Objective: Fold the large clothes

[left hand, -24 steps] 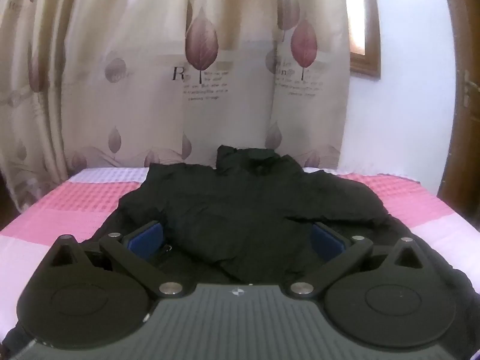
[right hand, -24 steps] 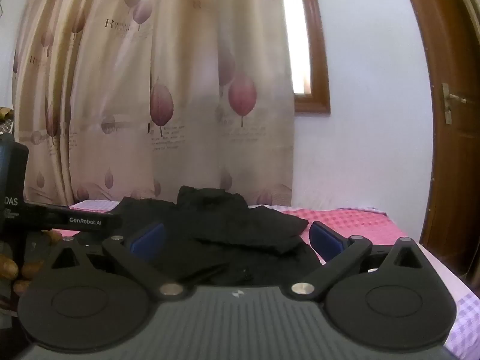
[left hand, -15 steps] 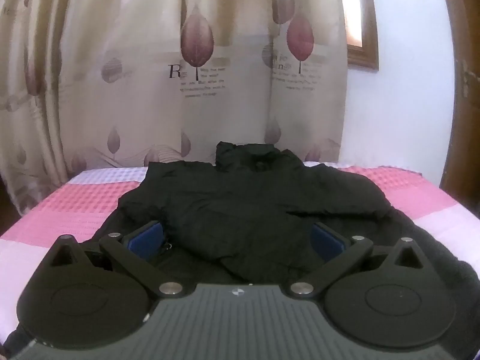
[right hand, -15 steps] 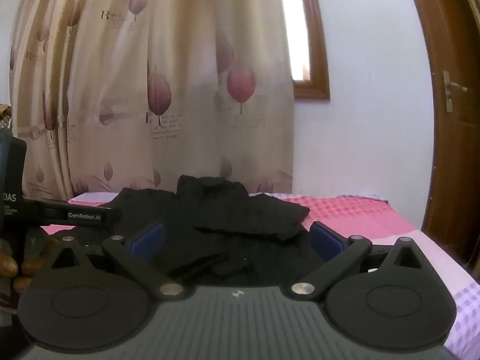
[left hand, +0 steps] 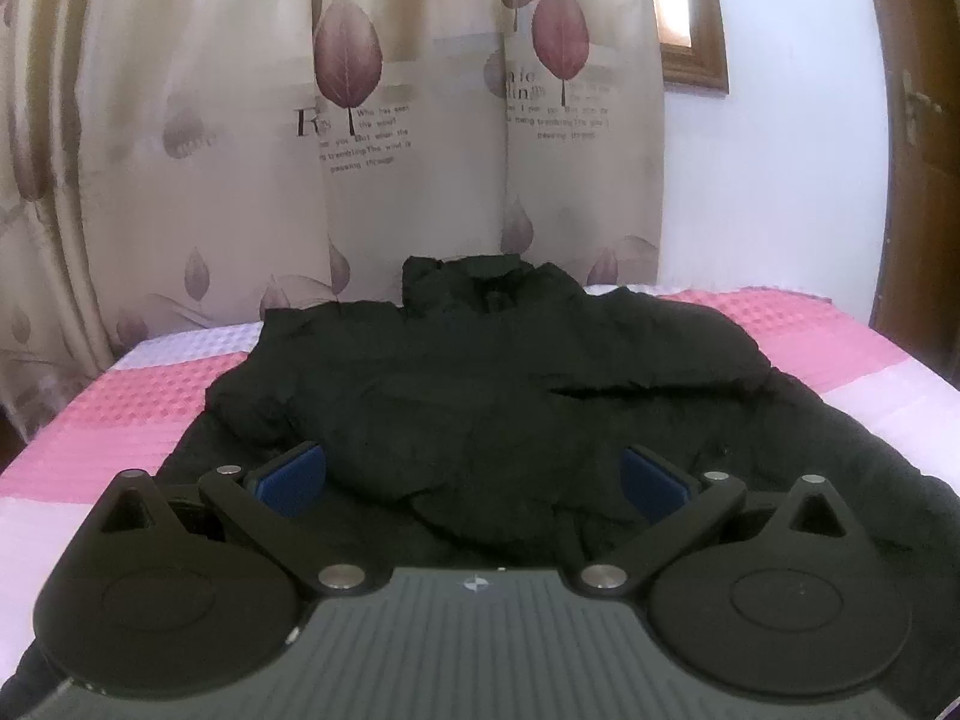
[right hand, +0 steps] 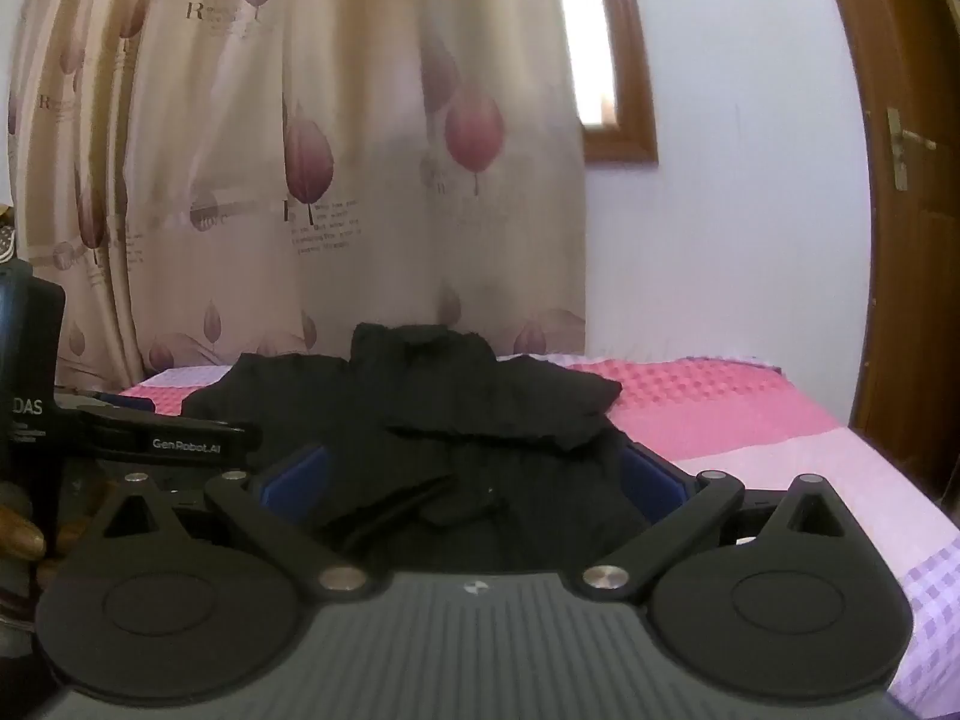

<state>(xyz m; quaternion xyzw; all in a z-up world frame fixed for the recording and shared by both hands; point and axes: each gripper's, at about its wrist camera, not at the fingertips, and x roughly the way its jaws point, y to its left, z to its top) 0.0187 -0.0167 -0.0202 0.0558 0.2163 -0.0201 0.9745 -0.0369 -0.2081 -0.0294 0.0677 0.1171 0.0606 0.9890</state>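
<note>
A black jacket [left hand: 480, 384] lies spread on a bed with a pink and white cover [left hand: 120, 420], its collar toward the curtain. My left gripper [left hand: 474, 480] hovers over the jacket's near part, open, with nothing pinched between its blue pads [left hand: 291, 477]. In the right wrist view the same jacket [right hand: 468, 408] lies ahead, and my right gripper [right hand: 474, 480] is open above its near edge, blue pads [right hand: 651, 480] wide apart. The left gripper's body [right hand: 150, 432] shows at the left edge of that view, with a person's fingers [right hand: 21, 534] below it.
A beige curtain with leaf prints [left hand: 336, 138] hangs behind the bed. A wood-framed window [right hand: 618, 60] and a white wall [right hand: 720, 240] stand at the right. A brown door with a handle [right hand: 906, 150] is at the far right. The bed's right part [right hand: 810, 462] is bare cover.
Both views shift slightly: the jacket sits a little lower and more centred in the left view. The right view has tilted up a bit. Both grippers stay open.
</note>
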